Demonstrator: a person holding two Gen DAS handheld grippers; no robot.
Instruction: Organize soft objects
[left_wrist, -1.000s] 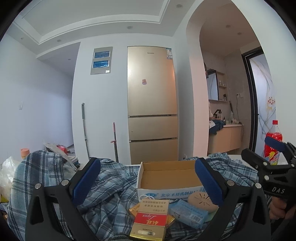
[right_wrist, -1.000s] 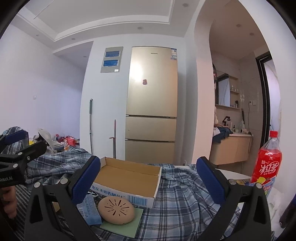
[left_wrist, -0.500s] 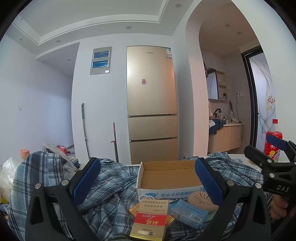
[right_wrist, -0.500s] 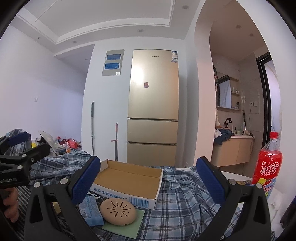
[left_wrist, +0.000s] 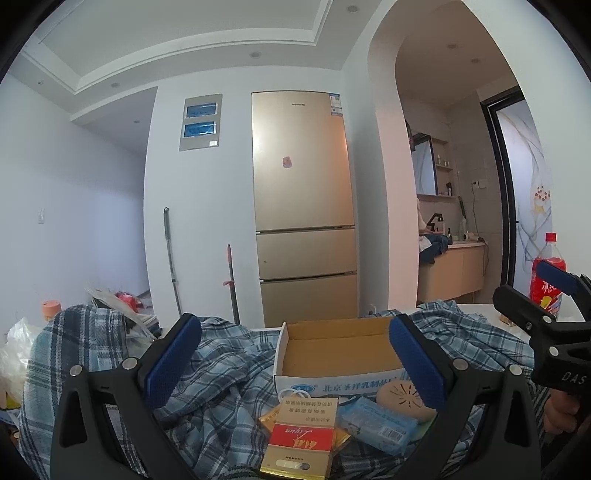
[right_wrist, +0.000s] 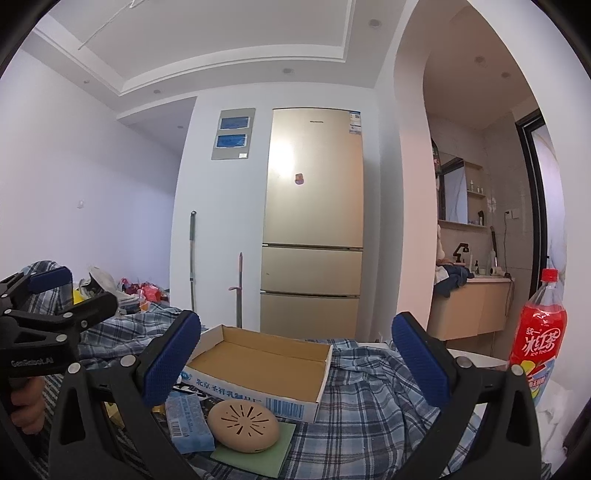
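A blue plaid shirt (left_wrist: 221, 384) (right_wrist: 362, 402) lies crumpled across the table. On it stands an empty cardboard box (left_wrist: 338, 350) (right_wrist: 258, 365). In front of the box lie a blue tissue pack (left_wrist: 376, 424) (right_wrist: 188, 421), a tan oval object (left_wrist: 400, 400) (right_wrist: 242, 424) on a green pad (right_wrist: 255, 450), and a red and gold carton (left_wrist: 301, 439). My left gripper (left_wrist: 291, 354) is open above these items, holding nothing. My right gripper (right_wrist: 295, 354) is open over the box and shirt, also holding nothing.
A red ice-tea bottle (right_wrist: 539, 332) (left_wrist: 546, 277) stands at the table's right edge. Bags and clutter (left_wrist: 110, 306) pile up at the left. A gold fridge (right_wrist: 314, 229) and two mop handles (right_wrist: 192, 258) stand behind the table.
The right gripper has tilted up a little, so the scene sits lower in its view. The left gripper has barely moved. Both stay open.
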